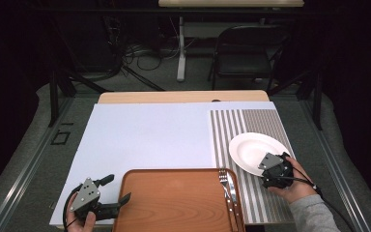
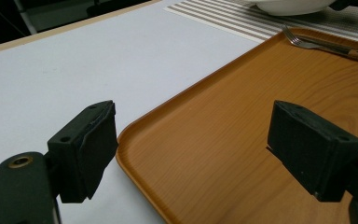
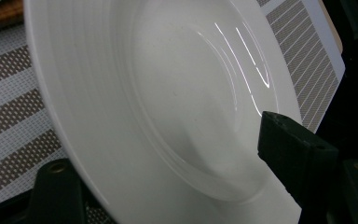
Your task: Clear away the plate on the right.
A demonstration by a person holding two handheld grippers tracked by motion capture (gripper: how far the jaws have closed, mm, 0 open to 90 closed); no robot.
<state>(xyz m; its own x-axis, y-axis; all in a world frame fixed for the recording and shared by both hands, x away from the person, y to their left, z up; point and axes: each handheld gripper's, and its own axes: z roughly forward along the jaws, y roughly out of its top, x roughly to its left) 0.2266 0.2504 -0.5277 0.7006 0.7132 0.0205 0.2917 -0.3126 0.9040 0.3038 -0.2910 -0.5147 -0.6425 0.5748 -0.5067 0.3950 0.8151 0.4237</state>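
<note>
A white plate [image 1: 251, 147] [image 3: 168, 93] lies on the striped placemat [image 1: 241, 123] at the right. My right gripper [image 1: 266, 164] [image 3: 182, 177] is open at the plate's near right rim. One jaw is over the plate's inside and the other goes under the rim. A brown wooden tray [image 1: 174, 203] [image 2: 242, 116] sits at the front middle, with a fork [image 1: 224, 181] [image 2: 307, 43] along its right side. My left gripper [image 1: 120, 188] [image 2: 196, 144] stands open at the tray's near left corner, one jaw over the tray and one over the white board [image 1: 145, 135], holding nothing.
The white board covers most of the wooden table [image 1: 174, 96], bare to the left of the placemat. Beyond the table stand a black folding chair [image 1: 246, 48] and a white table leg [image 1: 181, 48] among floor cables. The plate's edge [image 2: 289, 5] shows past the tray.
</note>
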